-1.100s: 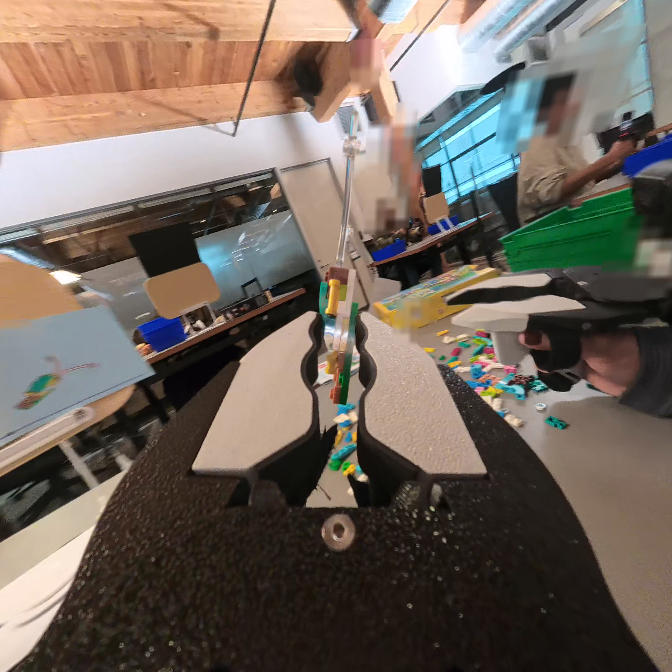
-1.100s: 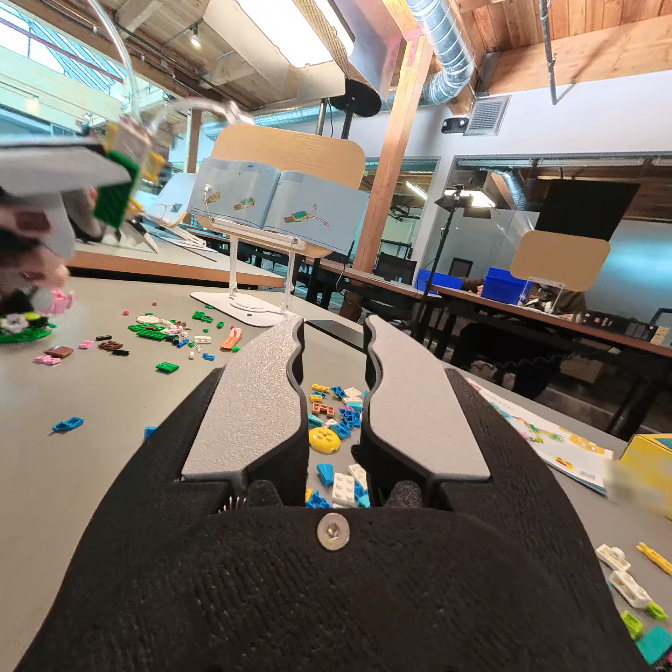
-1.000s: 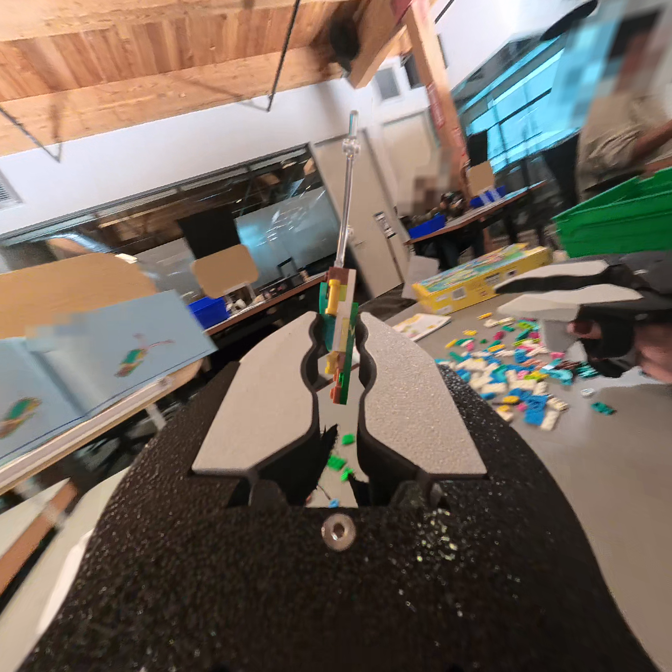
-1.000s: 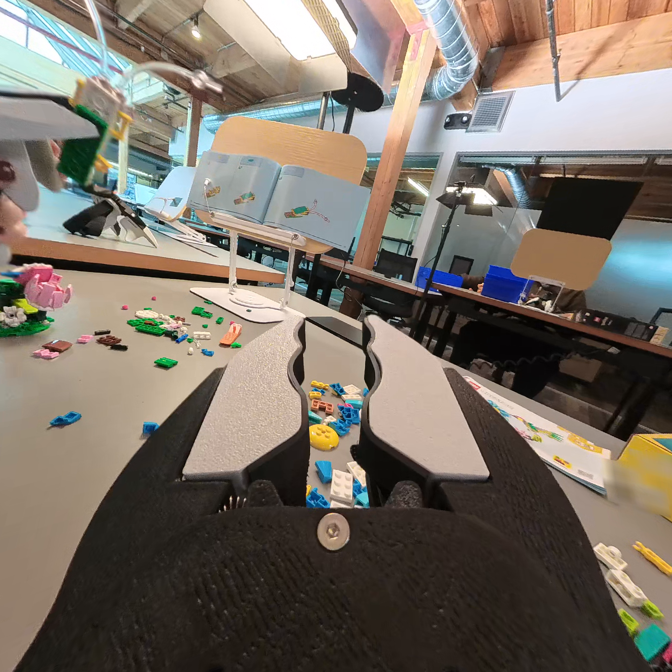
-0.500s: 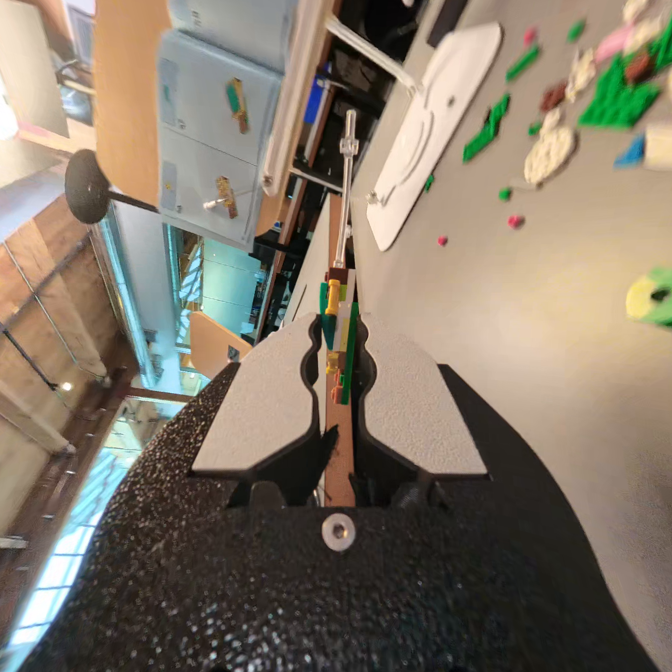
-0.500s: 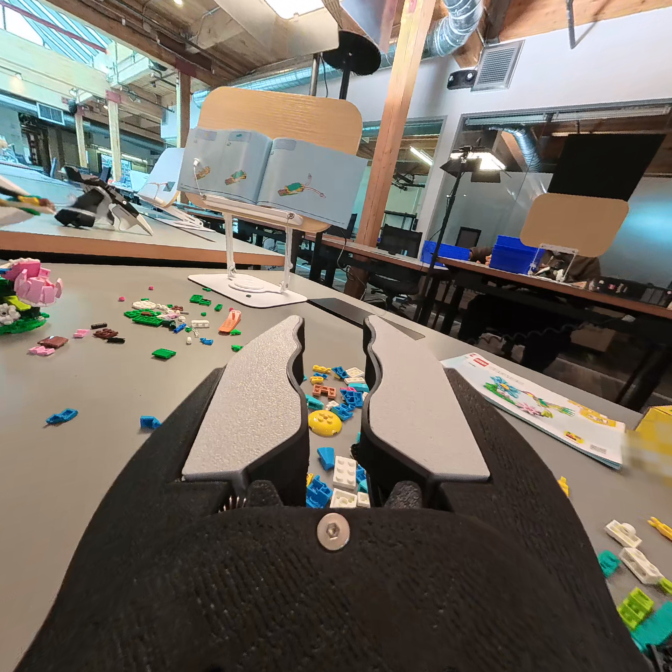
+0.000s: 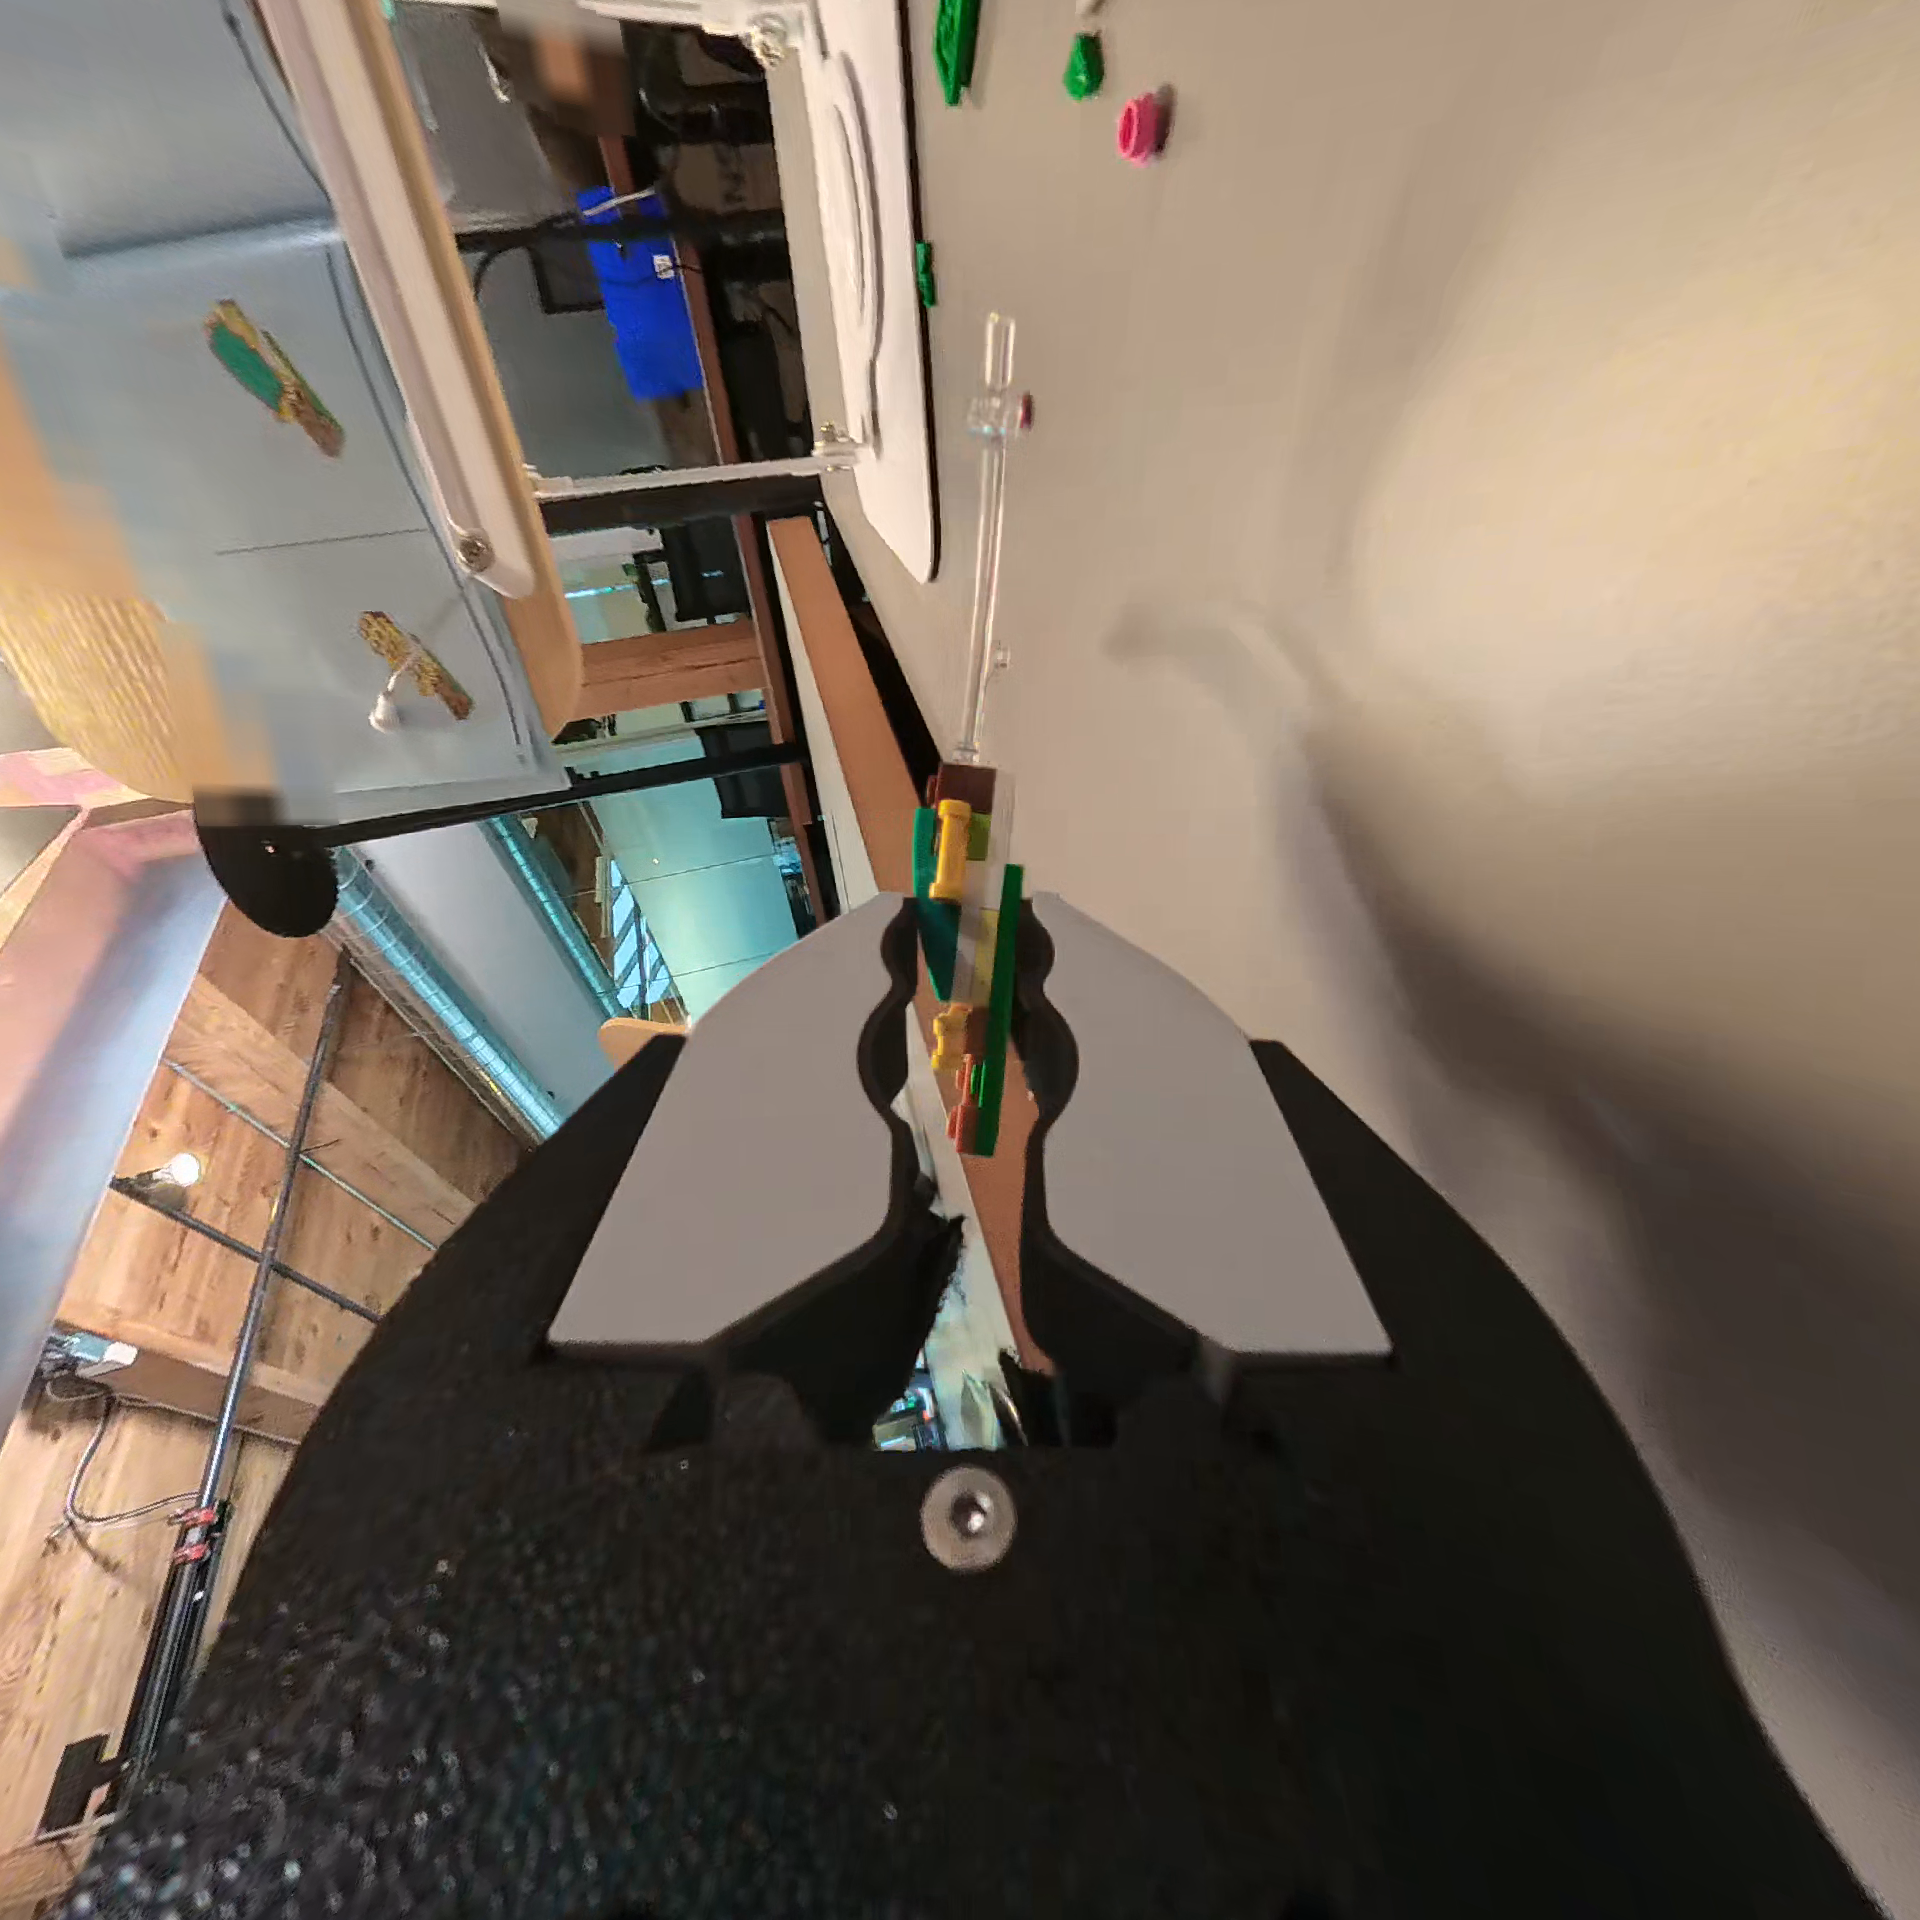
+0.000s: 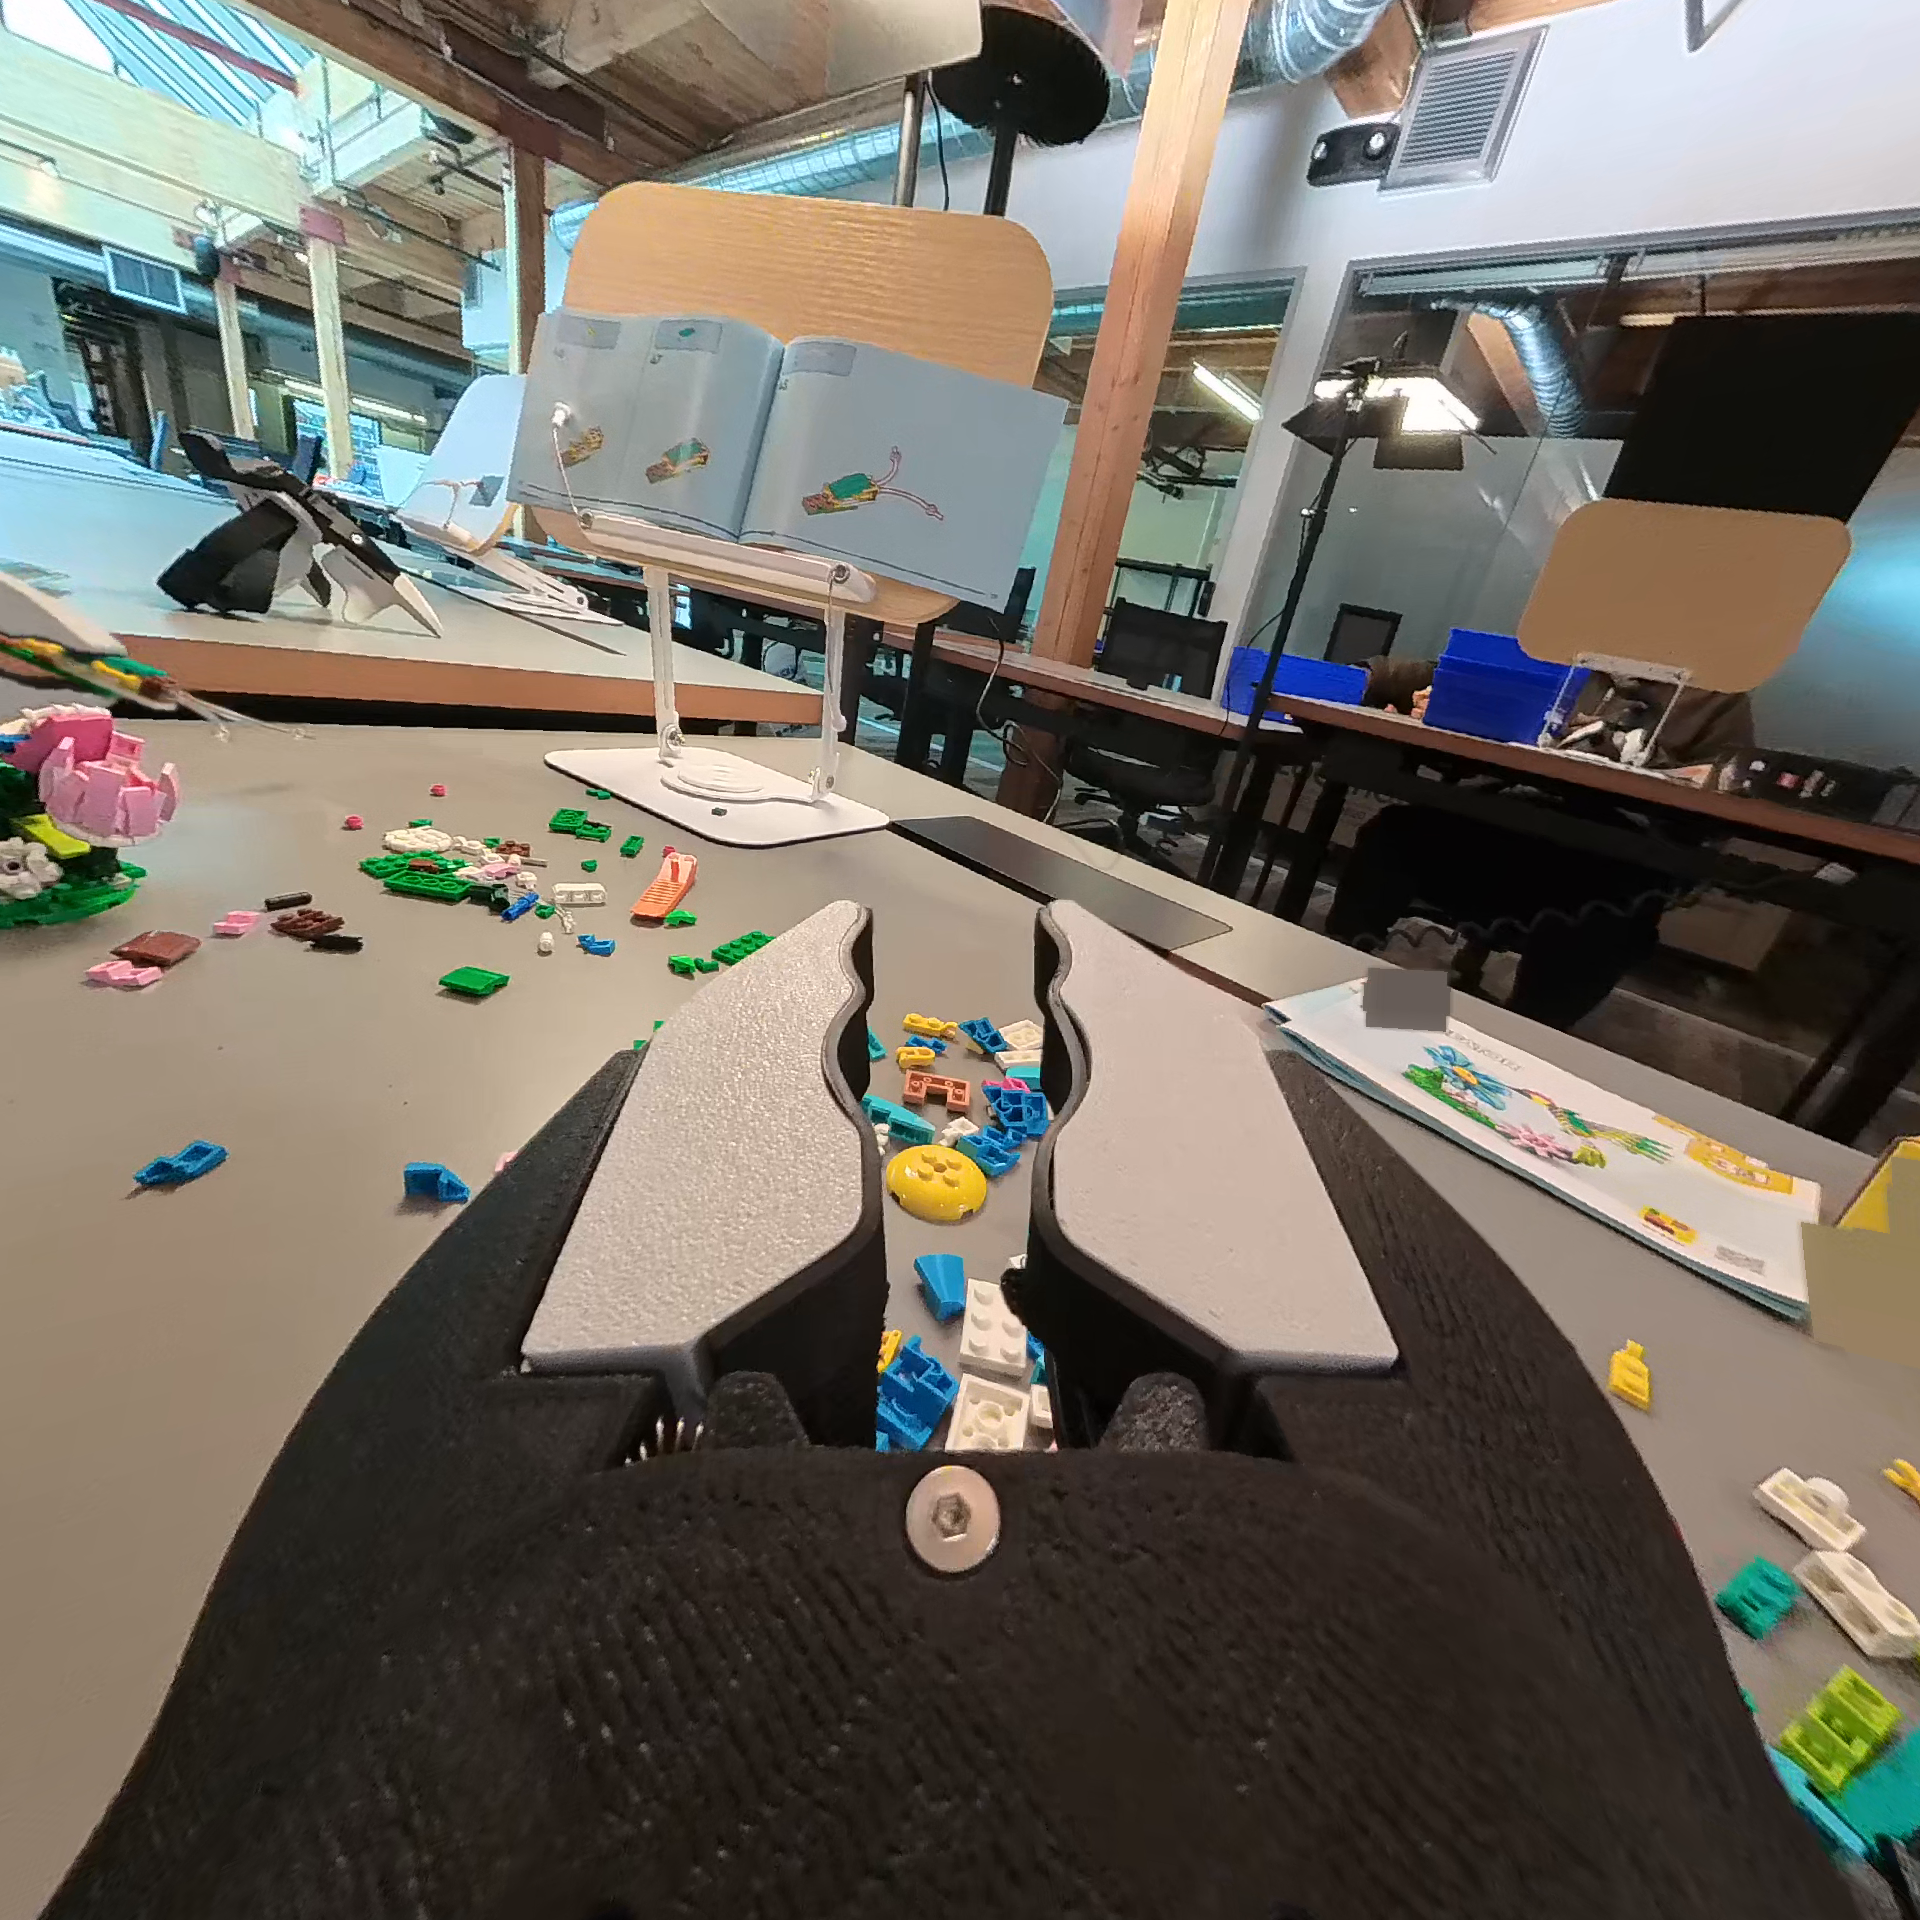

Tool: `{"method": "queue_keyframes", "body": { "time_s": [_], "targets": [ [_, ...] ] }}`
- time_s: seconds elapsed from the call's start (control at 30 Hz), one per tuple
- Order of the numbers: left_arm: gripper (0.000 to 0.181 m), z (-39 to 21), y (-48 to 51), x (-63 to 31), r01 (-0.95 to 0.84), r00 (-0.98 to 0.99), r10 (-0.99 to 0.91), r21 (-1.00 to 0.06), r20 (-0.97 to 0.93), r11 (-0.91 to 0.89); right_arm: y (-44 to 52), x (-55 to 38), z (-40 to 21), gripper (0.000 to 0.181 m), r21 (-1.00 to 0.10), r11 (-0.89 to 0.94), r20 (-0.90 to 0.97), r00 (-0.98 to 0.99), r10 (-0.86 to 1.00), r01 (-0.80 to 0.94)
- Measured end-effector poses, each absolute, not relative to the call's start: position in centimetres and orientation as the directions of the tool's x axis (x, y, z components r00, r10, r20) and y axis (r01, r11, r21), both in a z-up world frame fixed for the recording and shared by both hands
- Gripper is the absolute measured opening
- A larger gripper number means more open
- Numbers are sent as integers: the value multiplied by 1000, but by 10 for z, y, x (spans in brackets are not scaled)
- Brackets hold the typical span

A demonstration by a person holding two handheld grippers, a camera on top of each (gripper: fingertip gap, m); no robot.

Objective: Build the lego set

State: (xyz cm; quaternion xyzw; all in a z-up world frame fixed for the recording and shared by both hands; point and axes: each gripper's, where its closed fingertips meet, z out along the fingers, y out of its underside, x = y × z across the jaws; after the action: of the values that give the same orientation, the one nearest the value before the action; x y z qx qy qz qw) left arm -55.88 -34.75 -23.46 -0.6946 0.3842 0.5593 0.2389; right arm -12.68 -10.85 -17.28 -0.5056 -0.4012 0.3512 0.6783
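My left gripper (image 7: 971,930) is shut on a small lego assembly (image 7: 982,997) of green, yellow, brown and white plates. A clear rod (image 7: 987,561) sticks out of its front. The gripper is rolled on its side, with the grey table (image 7: 1455,727) at the right. In the right wrist view the assembly (image 8: 73,657) shows at the far left edge, above a pink flower build (image 8: 83,790). My right gripper (image 8: 951,925) is open and empty, low over a pile of loose bricks with a yellow dome (image 8: 935,1181).
An open instruction book (image 8: 779,457) sits on a white stand (image 8: 717,800) at the back. Green and white pieces (image 8: 426,878) and an orange separator (image 8: 663,886) lie at the left. A booklet (image 8: 1538,1122) lies at the right. More bricks (image 8: 1839,1600) lie near right. My hands' fingertips stand some 50 cm from each other. My left gripper is the nearer one to the pink flower build (image 8: 83,790): about 20 cm, against 30 cm.
My left gripper has rolled onto its side and swung from facing the room to lying along the table, still holding the assembly. My right gripper has barely moved and stays open.
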Motion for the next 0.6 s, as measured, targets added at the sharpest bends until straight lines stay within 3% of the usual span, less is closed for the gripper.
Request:
{"method": "queue_keyframes", "body": {
  "time_s": [0.33, 0.43, 0.6],
  "targets": [
    [48, -253, -349, -558, -761, 265, -393, 60, -880, -646, -109, -128, -174, 27, -968, 240, 189, 424, 886, -68],
    [58, -253, -352, -554, -736, 374, -405, -1, -834, -677, -109, -128, -174, 27, -970, 230, 179, 420, 890, -73],
    [56, -254, -356, -546, -644, 621, -395, -155, -677, -749, -109, -129, -174, 27, -972, 220, 170, 409, 896, -79]
  ]
}}
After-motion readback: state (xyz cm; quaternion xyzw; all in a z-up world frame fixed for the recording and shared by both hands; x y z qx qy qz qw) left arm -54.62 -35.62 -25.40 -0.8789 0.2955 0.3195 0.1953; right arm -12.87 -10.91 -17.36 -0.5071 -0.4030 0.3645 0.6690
